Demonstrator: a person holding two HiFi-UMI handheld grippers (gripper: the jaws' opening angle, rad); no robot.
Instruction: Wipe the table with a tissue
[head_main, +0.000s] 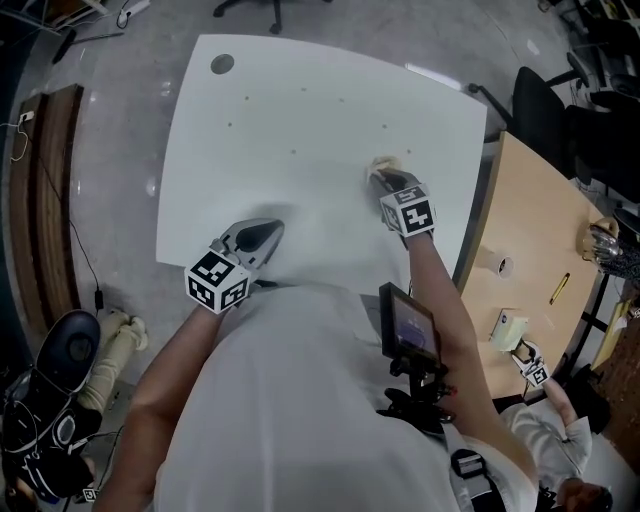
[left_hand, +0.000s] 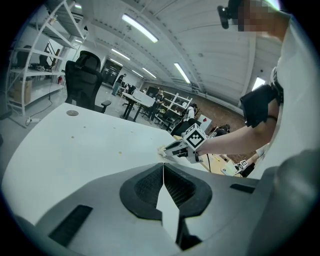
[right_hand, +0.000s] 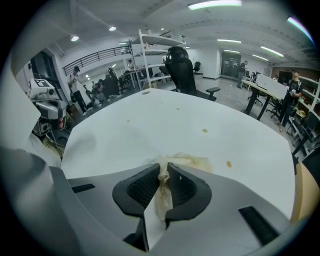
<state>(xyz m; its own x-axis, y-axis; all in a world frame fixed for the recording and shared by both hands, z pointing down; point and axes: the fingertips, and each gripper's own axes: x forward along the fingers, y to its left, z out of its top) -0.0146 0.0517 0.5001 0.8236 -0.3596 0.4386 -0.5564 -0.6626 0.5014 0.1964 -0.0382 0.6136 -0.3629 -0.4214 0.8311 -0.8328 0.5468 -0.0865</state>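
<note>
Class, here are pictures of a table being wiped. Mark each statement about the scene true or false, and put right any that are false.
1. The right hand-held gripper is shut on a stained tissue. True.
2. The left hand-held gripper holds a second tissue. False: its jaws are together with nothing between them.
3. The white table is spotless. False: small brown spots dot it.
4. A black office chair stands beyond the table's far edge. True.
</note>
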